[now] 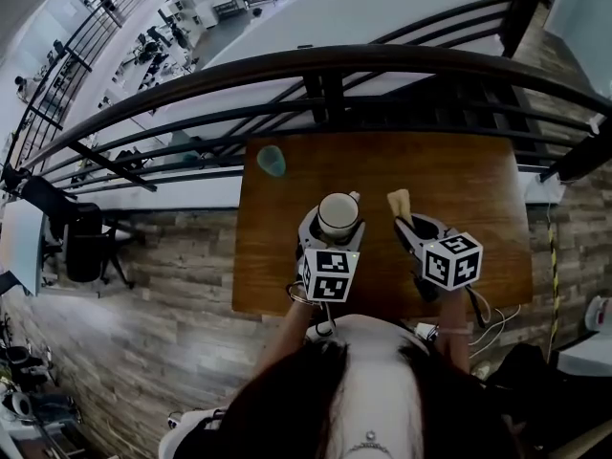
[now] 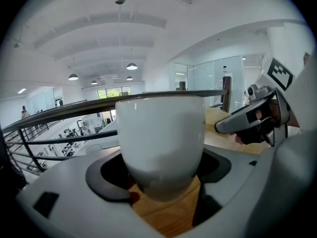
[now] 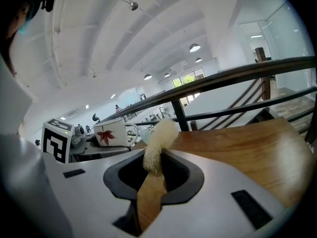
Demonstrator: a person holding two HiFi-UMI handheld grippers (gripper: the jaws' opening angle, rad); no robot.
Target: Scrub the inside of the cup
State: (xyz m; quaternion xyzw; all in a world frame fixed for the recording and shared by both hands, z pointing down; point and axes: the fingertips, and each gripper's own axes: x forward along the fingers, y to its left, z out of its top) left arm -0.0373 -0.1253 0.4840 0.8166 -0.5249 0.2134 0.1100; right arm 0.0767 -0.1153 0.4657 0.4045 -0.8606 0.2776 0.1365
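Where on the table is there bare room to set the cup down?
Free: the far right of the table, between the scrubber and the right edge; also the left strip nearer than the bluish object. Crowded: near centre, where the cup and scrubber are held side by side.

We've got a white cup (image 1: 338,215) with a red leaf print, upright and mouth up, clamped in the left hand-held gripper (image 2: 161,180). A pale fibrous loofah scrubber (image 3: 157,143) is pinched in the right hand-held gripper (image 3: 157,175), just beside it.

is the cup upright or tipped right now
Upright: the cup, held in the left tongs, shows its open mouth to the head camera, and its rim sits level on top in the left gripper view.
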